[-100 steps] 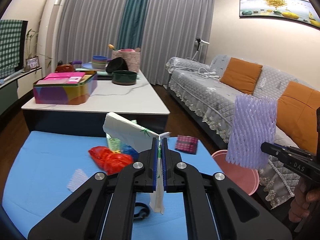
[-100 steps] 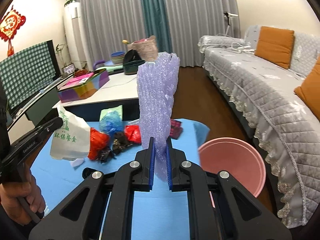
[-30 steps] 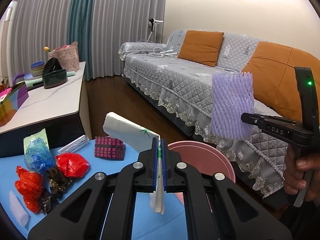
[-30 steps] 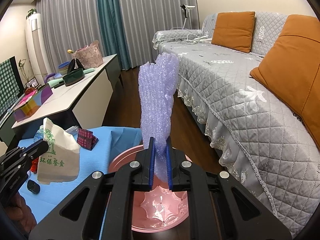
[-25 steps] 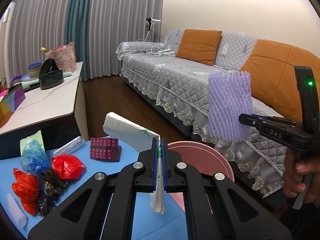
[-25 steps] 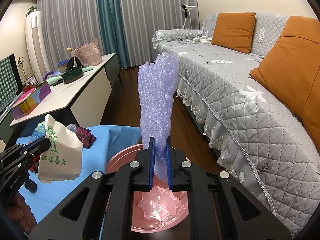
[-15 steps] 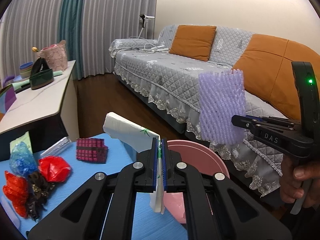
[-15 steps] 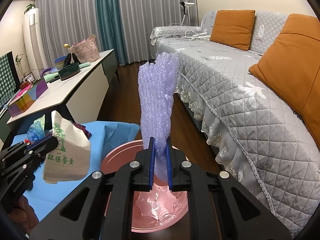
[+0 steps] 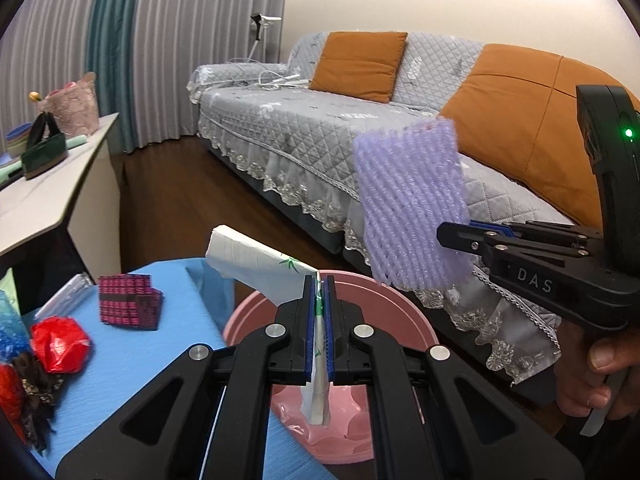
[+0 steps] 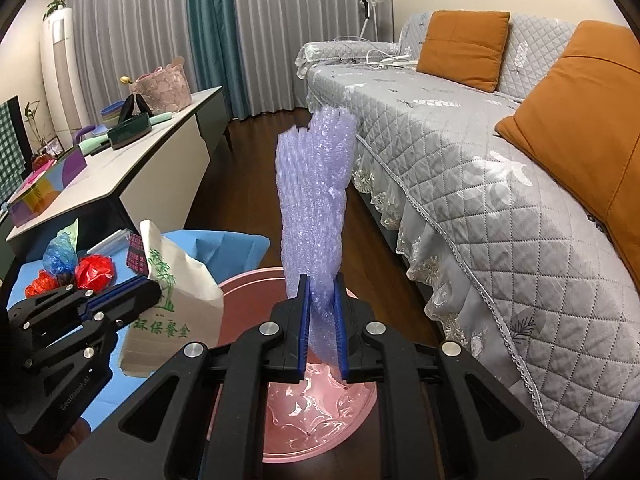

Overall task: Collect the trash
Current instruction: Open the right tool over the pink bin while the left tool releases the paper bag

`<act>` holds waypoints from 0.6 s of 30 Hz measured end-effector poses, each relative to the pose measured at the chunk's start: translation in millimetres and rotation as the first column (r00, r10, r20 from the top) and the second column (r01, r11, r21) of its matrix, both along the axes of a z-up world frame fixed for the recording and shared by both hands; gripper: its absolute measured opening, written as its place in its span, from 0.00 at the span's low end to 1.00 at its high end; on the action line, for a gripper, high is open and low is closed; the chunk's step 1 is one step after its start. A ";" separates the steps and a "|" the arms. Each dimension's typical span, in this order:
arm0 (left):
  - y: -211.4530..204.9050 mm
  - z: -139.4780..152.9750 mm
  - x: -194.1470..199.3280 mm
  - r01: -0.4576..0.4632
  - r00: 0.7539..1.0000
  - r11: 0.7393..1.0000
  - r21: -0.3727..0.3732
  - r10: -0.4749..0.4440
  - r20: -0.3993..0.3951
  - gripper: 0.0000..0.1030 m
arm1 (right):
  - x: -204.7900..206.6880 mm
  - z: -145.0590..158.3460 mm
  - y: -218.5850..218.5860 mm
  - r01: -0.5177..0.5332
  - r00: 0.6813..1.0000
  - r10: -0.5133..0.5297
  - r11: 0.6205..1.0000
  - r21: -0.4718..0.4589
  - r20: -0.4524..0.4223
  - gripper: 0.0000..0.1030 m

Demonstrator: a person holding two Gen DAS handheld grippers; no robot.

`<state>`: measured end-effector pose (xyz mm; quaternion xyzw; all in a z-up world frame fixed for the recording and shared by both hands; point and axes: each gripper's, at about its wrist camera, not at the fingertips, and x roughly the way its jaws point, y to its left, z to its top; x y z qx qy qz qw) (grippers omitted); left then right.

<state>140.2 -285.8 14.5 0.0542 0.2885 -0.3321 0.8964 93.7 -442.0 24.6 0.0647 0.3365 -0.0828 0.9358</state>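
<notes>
Both tongs are clenched on trash above a pink bin. Left tongs (image 9: 318, 312), at lower centre of the left wrist view, pinch a thin edge of a white paper bag (image 9: 256, 266) printed with green bamboo; the bag juts up and left of the pads, and its lower end hangs over the pink bin (image 9: 384, 308). Right tongs (image 10: 322, 322), at lower centre of the right wrist view, grip the bottom of a purple foam net sleeve (image 10: 314, 200), which stands upright above the pads. Both pieces look very light and soft; the sleeve will likely squash and spring back, and the bag will crumple, so a pinch at an edge seems enough. To the lower left, a blue desk (image 9: 160, 360) carries more trash: a red crumpled wrapper (image 9: 60, 344), a pink checked packet (image 9: 128, 306) and a blue plastic bag (image 10: 60, 256). A grey quilted sofa (image 10: 480, 160) with orange cushions fills the right. The tongs' black arms hide part of the bin's floor, and the desk's left side is cut off, so how much trash remains cannot be told.
</notes>
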 end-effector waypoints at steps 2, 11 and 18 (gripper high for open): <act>0.1 -1.2 -0.3 -0.001 1.000 1.000 0.000 0.001 -0.008 0.10 | -0.2 -0.3 -0.1 0.006 1.000 -0.006 1.000 -0.010 -0.001 0.18; 21.5 13.0 -9.7 -0.042 0.999 0.999 -0.018 0.042 -0.004 0.18 | -4.2 9.0 4.7 0.030 0.999 -0.029 0.999 -0.026 0.029 0.55; 58.3 31.8 -23.6 -0.090 0.996 0.996 -0.029 0.090 0.019 0.18 | -12.7 26.8 24.3 0.014 0.996 -0.011 0.999 -0.035 0.088 0.83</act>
